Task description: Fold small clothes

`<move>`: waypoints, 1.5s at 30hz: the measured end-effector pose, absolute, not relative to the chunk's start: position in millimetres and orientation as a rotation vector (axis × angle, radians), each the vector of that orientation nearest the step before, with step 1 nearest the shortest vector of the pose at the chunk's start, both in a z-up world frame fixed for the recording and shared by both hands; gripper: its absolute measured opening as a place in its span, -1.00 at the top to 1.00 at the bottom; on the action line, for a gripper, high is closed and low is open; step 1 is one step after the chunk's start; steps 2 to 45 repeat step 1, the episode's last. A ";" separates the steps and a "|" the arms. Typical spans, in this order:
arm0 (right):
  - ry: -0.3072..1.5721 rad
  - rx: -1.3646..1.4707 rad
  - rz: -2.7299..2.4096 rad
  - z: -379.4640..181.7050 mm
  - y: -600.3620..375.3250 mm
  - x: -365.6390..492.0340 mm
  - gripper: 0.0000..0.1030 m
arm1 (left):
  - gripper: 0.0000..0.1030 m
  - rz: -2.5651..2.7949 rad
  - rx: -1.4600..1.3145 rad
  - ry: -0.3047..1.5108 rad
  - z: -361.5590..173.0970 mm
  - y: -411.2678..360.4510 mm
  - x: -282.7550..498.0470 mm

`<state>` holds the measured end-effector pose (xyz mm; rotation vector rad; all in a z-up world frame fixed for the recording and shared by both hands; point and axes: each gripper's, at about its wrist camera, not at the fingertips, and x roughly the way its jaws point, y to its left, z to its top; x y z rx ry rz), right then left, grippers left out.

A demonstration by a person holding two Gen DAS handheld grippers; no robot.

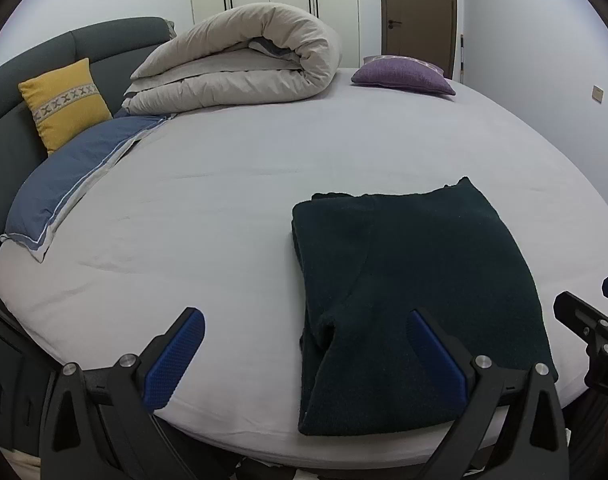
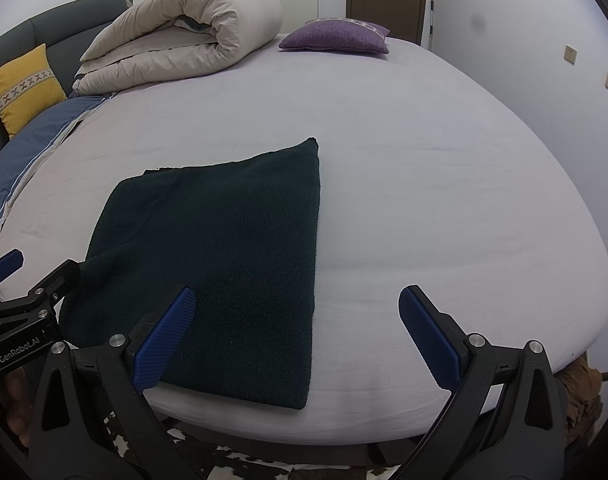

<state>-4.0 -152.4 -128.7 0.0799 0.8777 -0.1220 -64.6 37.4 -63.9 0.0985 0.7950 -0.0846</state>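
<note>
Broadly, a bed (image 1: 263,168) with a pale grey sheet fills both views, its dark grey headboard (image 1: 115,36) at the far left. A rolled beige duvet (image 1: 239,56) lies at the far end, with a blue pillow (image 1: 71,176) below it (half under the roll, it seems). Near the front edge lies a dark green knitted garment (image 2: 231,248), folded flat into a rough rectangle. Smaller cushions follow: yellow (image 1: 63,104) against the headboard, purple (image 2: 336,36) far back. The left gripper (image 1: 306,354) and right gripper (image 2: 295,328) both hover with jaws spread wide, grasping nothing.
</note>
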 end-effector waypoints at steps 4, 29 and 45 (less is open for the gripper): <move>0.879 0.080 -0.121 -129.0 -154.2 -2.3 -1.00 | -1.00 -0.084 0.100 0.794 -62.5 37.4 -64.0; 0.879 0.080 -0.121 -129.0 -154.2 -2.3 -1.00 | -1.00 -0.084 0.100 0.794 -62.5 37.4 -64.0; 0.879 0.080 -0.121 -129.0 -154.2 -2.3 -1.00 | -1.00 -0.084 0.100 0.794 -62.5 37.4 -64.0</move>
